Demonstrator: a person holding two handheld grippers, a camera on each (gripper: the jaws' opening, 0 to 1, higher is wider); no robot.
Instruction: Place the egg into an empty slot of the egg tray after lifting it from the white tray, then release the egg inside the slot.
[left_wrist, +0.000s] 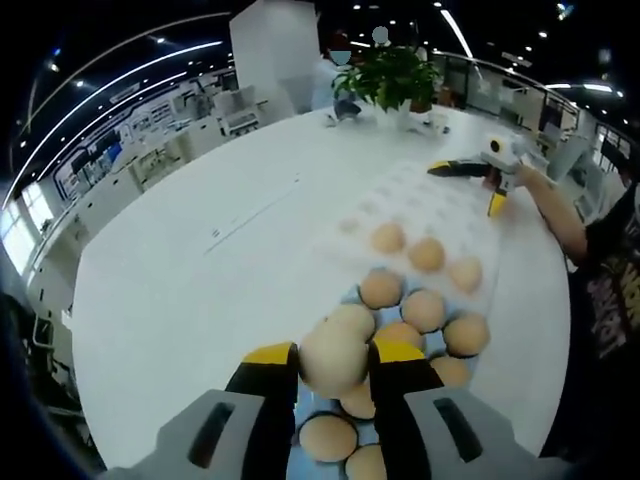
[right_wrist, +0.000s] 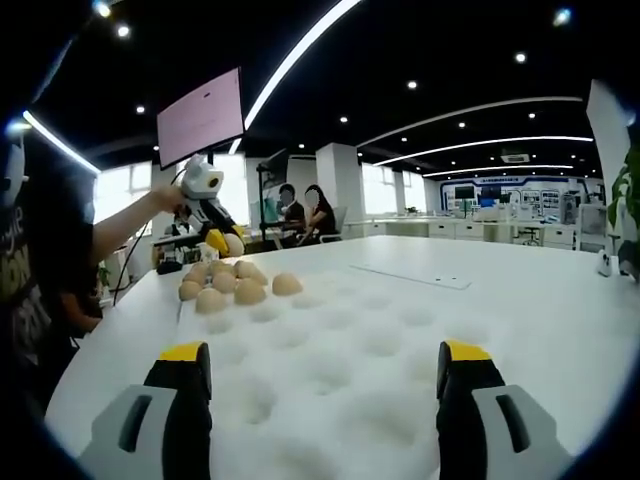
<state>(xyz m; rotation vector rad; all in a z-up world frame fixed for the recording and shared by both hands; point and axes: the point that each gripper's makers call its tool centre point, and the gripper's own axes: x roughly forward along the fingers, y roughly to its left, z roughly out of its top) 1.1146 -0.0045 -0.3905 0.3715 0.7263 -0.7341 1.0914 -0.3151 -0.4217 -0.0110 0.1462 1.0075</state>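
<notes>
Left gripper view: my left gripper (left_wrist: 334, 362) pinches an egg (left_wrist: 333, 358) at its middle, above the white tray (left_wrist: 349, 296) | fragile, smooth, light; gentle squeeze | right gripper (right_wrist: 325, 372) wide over egg tray (right_wrist: 400, 330)

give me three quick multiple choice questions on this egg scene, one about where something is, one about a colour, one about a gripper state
1. Where is the potted plant?
A. on the far side of the white table
B. inside the egg tray
C. between the left gripper's fingers

2. What colour are the tips of the left gripper fingers?
A. red
B. yellow
C. green

3. What is the right gripper doing?
A. shut on an egg
B. shut on nothing
C. open, above the egg tray

Answers:
1. A, the plant stands at the table's far edge in the left gripper view.
2. B, both tips are yellow beside the held egg.
3. C, its fingers stand wide apart with nothing between them.
</notes>
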